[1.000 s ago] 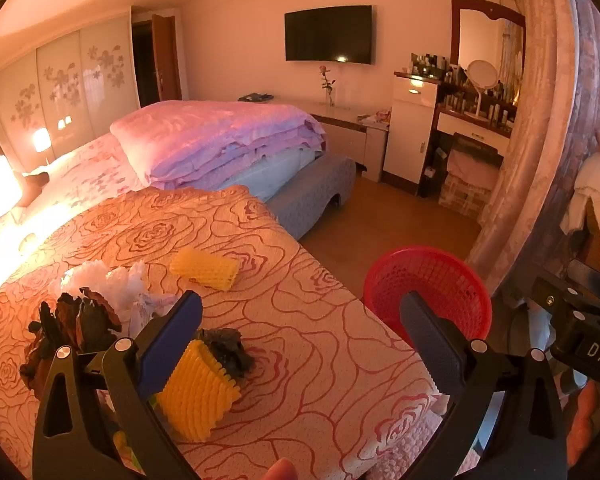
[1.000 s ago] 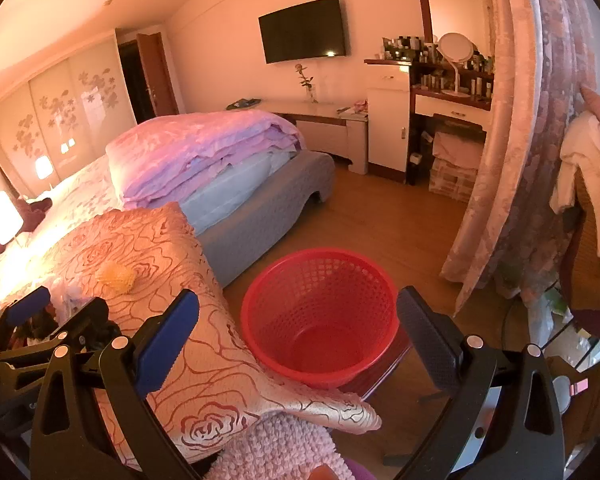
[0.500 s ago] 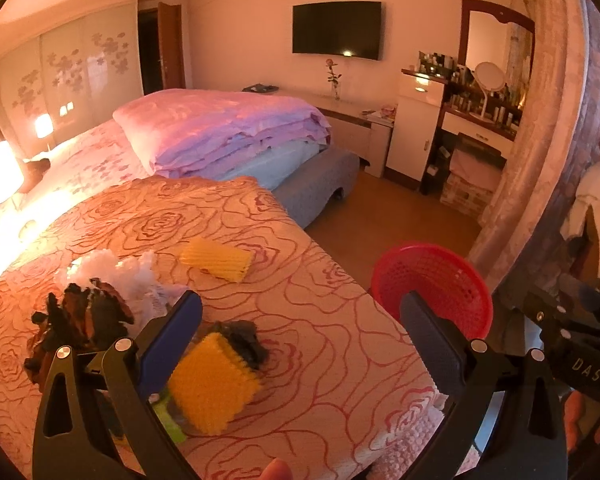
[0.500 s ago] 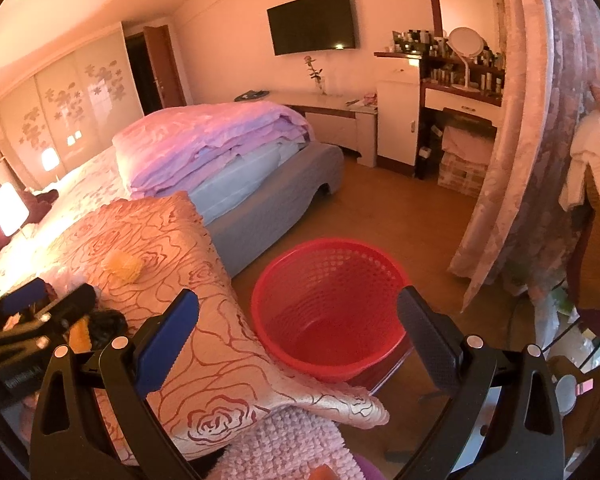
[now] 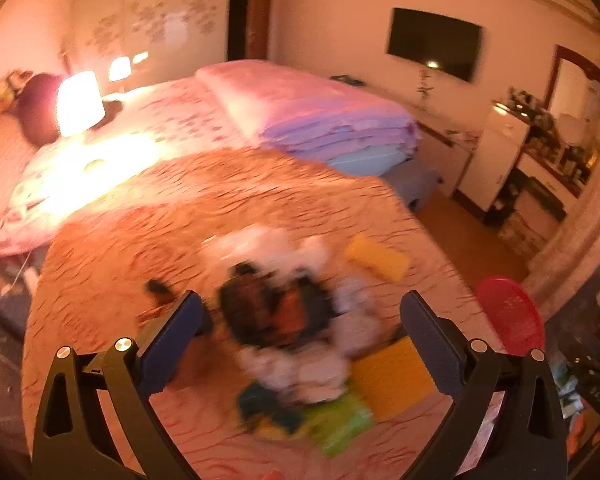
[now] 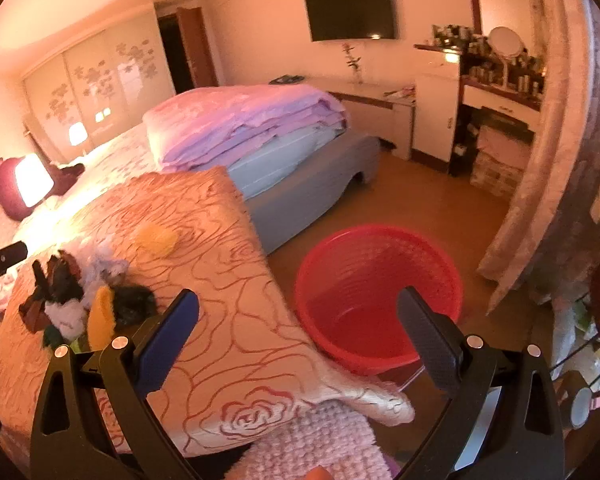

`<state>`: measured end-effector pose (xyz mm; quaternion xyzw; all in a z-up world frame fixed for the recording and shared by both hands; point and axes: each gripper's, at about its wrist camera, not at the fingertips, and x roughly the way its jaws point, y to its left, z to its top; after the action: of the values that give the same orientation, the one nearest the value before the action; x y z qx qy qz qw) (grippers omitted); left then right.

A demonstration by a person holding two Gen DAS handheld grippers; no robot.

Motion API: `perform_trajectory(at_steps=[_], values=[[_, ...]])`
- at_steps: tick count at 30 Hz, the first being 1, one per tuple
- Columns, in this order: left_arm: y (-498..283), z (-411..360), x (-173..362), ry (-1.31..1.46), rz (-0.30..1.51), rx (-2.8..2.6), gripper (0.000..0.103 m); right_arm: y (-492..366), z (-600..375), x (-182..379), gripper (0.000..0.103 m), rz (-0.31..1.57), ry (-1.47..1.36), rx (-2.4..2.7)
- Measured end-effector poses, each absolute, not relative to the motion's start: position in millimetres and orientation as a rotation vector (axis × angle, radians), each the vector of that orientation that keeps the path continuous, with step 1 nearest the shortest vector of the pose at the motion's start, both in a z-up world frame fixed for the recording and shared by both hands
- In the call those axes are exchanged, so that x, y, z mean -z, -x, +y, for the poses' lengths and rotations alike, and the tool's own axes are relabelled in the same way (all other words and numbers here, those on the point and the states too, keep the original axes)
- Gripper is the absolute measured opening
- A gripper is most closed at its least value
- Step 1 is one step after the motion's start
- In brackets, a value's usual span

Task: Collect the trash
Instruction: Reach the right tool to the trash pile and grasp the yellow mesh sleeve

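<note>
The bed [image 6: 300,200] fills most of both views. A rose-patterned orange cover [image 6: 220,300] lies over its near end, and a folded pink and lilac quilt [image 6: 252,124] sits on the far part. A lit lamp [image 5: 78,102] glows beside the bed head, and a dark screen [image 6: 350,10] hangs on the far wall.

On the wooden floor beside the bed's near corner stands the red basket [image 6: 376,292]. From the right wrist camera it looks empty, its inside bare down to the bottom. In the left view only its rim shows, past the cover's edge.

The trash [image 5: 284,320] lies in a heap on the cover. The left view is badly blurred, but it shows a dark brown clump [image 5: 276,312] in the middle, white fluffy scraps [image 5: 268,244] around it, a yellow foam net [image 5: 392,376] just to the right, and something green [image 5: 340,420] at the near edge. A second yellow piece [image 5: 376,258] lies apart, farther up the cover.

The left tongs [image 5: 300,340] hang above the heap, jaws spread wide with the dark clump between them, gripping nothing. The right tongs [image 6: 300,328] are likewise released, hovering over the cover's corner and the basket, holding nothing.
</note>
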<state>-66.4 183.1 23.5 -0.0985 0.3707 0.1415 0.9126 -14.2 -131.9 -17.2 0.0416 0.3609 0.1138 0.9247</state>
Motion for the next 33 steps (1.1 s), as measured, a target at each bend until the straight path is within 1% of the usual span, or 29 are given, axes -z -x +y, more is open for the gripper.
perform_trajectory(at_steps=[3,8,12,18,19,22,23,24,25,26,27,28,30,33], values=[[82,191,-15,0.218,0.785,-0.295,0.095,13,-120,23,0.096,0.766,-0.077,-0.273],[100,173,13,0.104,0.799,-0.28,0.095,18,-109,27,0.096,0.78,-0.059,-0.317],[100,176,36,0.13,0.866,-0.275,0.095,21,-108,28,0.096,0.778,-0.055,-0.326],[97,194,50,0.182,0.916,-0.319,0.093,21,-107,29,0.096,0.789,-0.054,-0.332],[97,195,54,0.195,0.925,-0.319,0.087,21,-105,30,0.096,0.791,-0.052,-0.335],[95,205,66,0.241,0.971,-0.311,0.075,23,-100,33,0.096,0.796,-0.04,-0.347],[95,207,70,0.265,0.977,-0.292,0.074,23,-100,33,0.096,0.796,-0.038,-0.351],[96,208,71,0.275,0.976,-0.281,0.07,23,-99,33,0.096,0.795,-0.035,-0.355],[97,208,71,0.28,0.973,-0.265,0.064,23,-97,33,0.096,0.793,-0.032,-0.359],[97,207,71,0.276,0.968,-0.255,0.061,22,-96,35,0.096,0.793,-0.028,-0.363],[97,207,70,0.272,0.964,-0.248,0.055,23,-94,35,0.096,0.794,-0.027,-0.371],[97,205,70,0.263,0.958,-0.239,0.052,23,-92,36,0.096,0.796,-0.026,-0.381],[98,202,70,0.24,0.953,-0.237,0.05,22,-88,37,0.096,0.802,-0.022,-0.408],[101,200,65,0.235,0.947,-0.231,0.043,22,-78,37,0.096,0.809,-0.011,-0.455]])
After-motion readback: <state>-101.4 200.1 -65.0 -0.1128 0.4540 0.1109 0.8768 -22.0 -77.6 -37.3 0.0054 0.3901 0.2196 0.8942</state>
